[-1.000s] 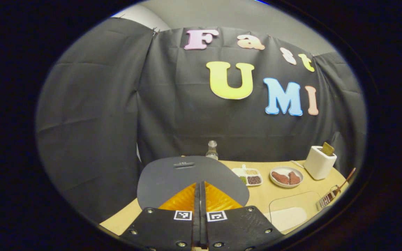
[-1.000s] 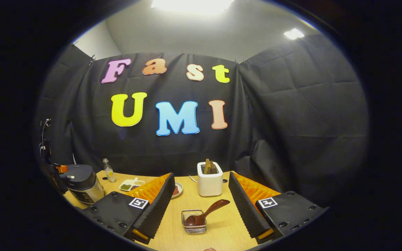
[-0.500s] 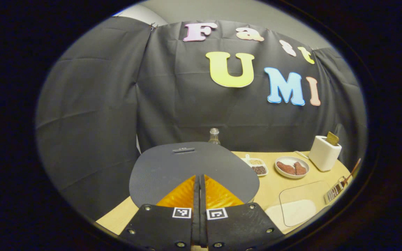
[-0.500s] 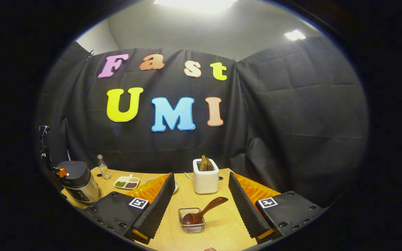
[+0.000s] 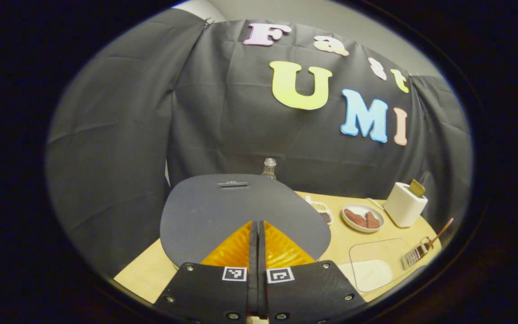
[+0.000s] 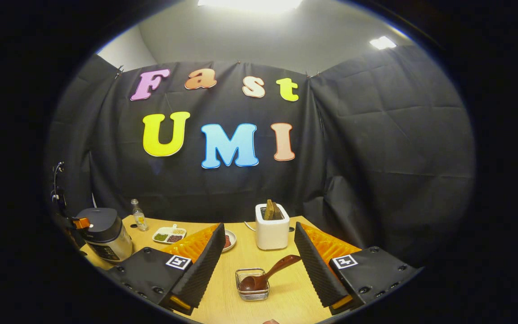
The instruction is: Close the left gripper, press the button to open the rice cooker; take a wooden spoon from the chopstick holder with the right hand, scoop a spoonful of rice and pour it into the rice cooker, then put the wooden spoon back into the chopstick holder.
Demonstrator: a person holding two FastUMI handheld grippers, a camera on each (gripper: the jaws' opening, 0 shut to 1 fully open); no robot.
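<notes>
Left gripper [image 5: 257,234] pressed together over the rice cooker lid; right gripper [image 6: 259,252] spread wide.

At far left in the right gripper view stands the rice cooker [image 6: 104,234], lid down. Further right, between the splayed fingers, the wooden spoon [image 6: 265,274] leans in the wire chopstick holder [image 6: 252,290] before a white toaster [image 6: 272,231].

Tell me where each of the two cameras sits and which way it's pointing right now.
Left gripper view: rides the left tongs, shut, just over the closed rice cooker lid, facing the booth wall; table to its right.
Right gripper view: rides the right tongs, open, looking over the table at the wooden spoon lying in the wire chopstick holder; the left tongs show far left at the rice cooker.
Shared: rice cooker, toaster, bottle, plate, divided snack dish, chopstick holder.
</notes>
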